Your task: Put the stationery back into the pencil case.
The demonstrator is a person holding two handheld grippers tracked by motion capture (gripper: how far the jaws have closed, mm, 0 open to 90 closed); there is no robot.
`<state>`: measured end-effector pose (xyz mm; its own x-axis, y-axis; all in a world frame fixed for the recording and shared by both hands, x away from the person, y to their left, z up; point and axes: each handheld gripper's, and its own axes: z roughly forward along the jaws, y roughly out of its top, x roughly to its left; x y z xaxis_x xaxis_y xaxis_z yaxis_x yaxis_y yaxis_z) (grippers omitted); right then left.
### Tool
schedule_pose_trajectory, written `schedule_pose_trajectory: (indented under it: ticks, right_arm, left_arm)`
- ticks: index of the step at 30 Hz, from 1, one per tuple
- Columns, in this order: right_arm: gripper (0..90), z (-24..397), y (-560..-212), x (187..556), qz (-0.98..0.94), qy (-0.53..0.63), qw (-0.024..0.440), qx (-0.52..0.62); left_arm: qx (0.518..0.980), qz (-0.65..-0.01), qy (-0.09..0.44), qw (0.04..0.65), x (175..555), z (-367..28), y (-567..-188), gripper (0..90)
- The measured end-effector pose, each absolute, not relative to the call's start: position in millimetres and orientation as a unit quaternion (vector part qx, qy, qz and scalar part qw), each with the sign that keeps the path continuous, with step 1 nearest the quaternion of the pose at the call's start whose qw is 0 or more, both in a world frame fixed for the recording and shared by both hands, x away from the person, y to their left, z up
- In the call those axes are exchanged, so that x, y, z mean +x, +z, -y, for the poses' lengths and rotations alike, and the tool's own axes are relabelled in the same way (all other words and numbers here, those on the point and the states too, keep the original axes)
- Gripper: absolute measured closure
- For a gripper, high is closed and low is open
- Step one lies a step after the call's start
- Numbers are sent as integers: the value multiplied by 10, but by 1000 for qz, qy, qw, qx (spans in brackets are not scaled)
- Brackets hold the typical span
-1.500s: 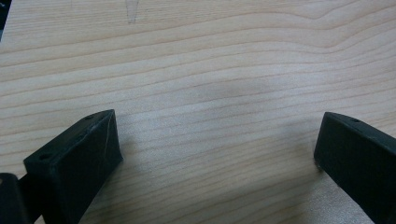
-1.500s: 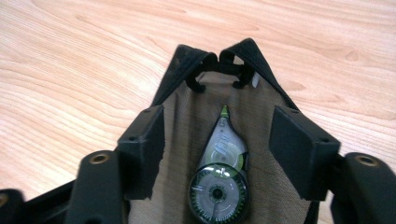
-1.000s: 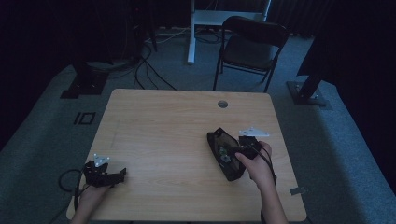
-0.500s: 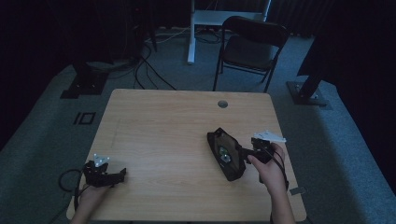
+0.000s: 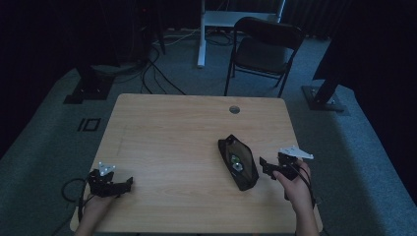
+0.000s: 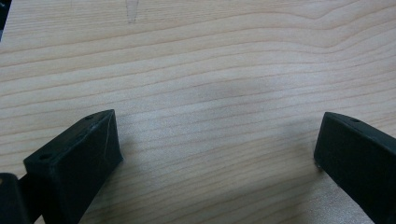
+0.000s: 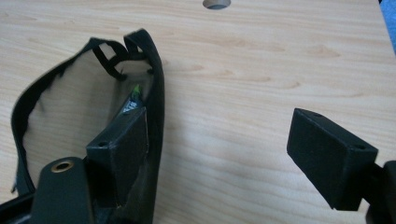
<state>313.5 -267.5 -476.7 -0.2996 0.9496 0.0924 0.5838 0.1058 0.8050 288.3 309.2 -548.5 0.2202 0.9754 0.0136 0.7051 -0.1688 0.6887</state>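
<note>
Clearly our right gripper (image 5: 265,167) has just been opening — jaws wide, empty — beside the black pouch (image 5: 238,162) on the table (image 5: 172,128); soft, light, limp — we'd pinch its rim.

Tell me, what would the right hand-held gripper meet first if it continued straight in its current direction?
Probably the black pouch: the right hand-held gripper points toward it, jaws open, nothing between them. In the right gripper view one jaw overlaps the pouch's edge, though contact is unclear.

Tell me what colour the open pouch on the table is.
Black pouch; the high view shows it best.
</note>
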Motion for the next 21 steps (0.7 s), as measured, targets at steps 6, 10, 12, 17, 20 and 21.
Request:
schedule_pose_trajectory:
  ticks: [6,10,12,17,20,21]
  right_arm:
    - [211,2769,-4884,3080,-698,399,240,544]
    - [210,2818,-4978,3051,-704,384,238,548]
    - [210,2842,-5024,3036,-706,378,236,551]
    - [200,2906,-5131,3006,-702,369,235,562]
    - [185,2926,-5192,2994,-703,361,237,566]
    - [185,2935,-5209,2989,-704,358,238,566]
  left_arm:
    - [727,-578,236,286,2883,-3092,-5485,6]
    - [727,-578,236,286,2883,-3092,-5485,6]
    - [727,-578,236,286,2883,-3092,-5485,6]
    - [727,-578,237,286,2883,-3092,-5485,6]
    - [727,-578,236,286,2883,-3092,-5485,6]
    - [727,-578,236,286,2883,-3092,-5485,6]
